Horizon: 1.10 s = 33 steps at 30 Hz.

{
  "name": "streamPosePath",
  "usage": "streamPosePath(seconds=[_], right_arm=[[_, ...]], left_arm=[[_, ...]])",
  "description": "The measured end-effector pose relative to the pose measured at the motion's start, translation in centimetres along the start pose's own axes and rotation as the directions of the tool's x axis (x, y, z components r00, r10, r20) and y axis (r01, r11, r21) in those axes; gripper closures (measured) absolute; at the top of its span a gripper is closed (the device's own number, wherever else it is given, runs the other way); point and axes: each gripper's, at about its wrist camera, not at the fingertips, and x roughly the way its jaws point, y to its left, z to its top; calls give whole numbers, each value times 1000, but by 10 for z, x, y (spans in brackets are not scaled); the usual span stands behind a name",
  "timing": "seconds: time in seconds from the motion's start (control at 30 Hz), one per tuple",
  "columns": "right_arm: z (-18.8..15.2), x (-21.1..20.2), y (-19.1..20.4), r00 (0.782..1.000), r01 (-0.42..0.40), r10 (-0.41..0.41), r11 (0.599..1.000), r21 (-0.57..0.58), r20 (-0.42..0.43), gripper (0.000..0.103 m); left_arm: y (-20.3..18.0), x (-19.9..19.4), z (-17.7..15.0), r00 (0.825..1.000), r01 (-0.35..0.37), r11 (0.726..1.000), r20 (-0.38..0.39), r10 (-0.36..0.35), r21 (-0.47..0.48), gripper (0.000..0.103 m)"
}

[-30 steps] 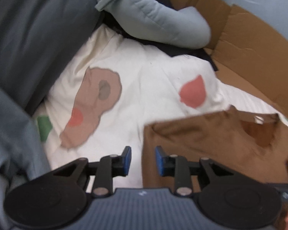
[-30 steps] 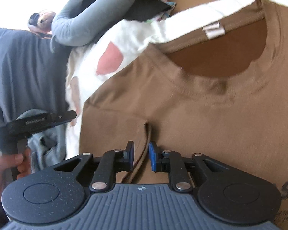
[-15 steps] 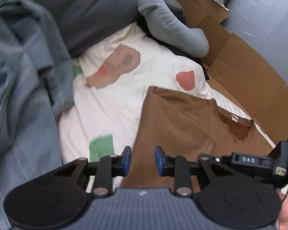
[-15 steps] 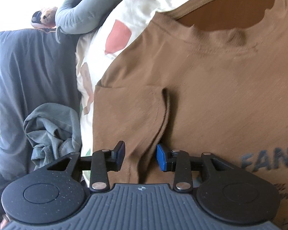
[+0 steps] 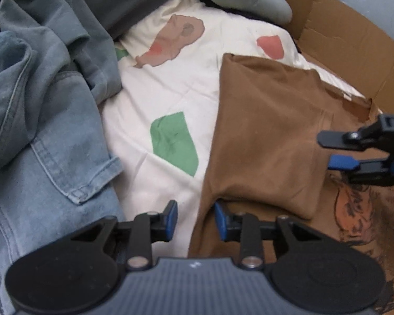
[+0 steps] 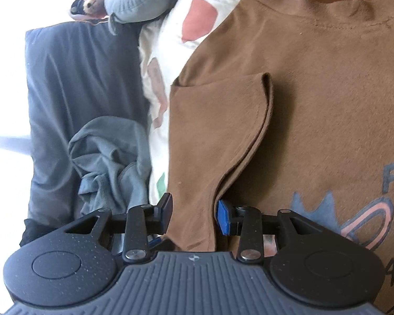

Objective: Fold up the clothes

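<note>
My left gripper (image 5: 194, 220) has just been widening over the edge of the brown shirt (image 5: 262, 131) on the sheet (image 5: 165, 89); my right gripper (image 6: 193, 214), just narrowing, straddles its folded sleeve (image 6: 218, 120), unclamped.

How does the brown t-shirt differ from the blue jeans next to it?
The brown t-shirt lies mostly flat with one sleeve folded over; the blue jeans sit crumpled in a heap. The t-shirt has a printed graphic; the jeans show plain faded denim with stitched seams. Both rest on the white patterned bedsheet.
</note>
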Motion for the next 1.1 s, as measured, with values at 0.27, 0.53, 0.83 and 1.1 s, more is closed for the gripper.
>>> streamPosePath(seconds=[0.27, 0.53, 0.83, 1.1], right_arm=[[-9, 0, -2, 993, 105, -108, 993, -52, -55, 88], [-19, -1, -4, 980, 181, -187, 980, -84, -68, 101], [-25, -26, 9, 979, 188, -197, 970, -157, -47, 100], [-13, -18, 28, 965, 262, -248, 936, -234, 90, 99]], left_arm=[[6, 2, -1, 1000, 9, 1000, 23, -8, -23, 72], [12, -5, -1, 999, 26, 998, 20, -25, -62, 73], [6, -32, 8, 989, 115, 992, 105, -109, -55, 77], [-20, -8, 17, 980, 168, 985, 112, -163, -31, 84]])
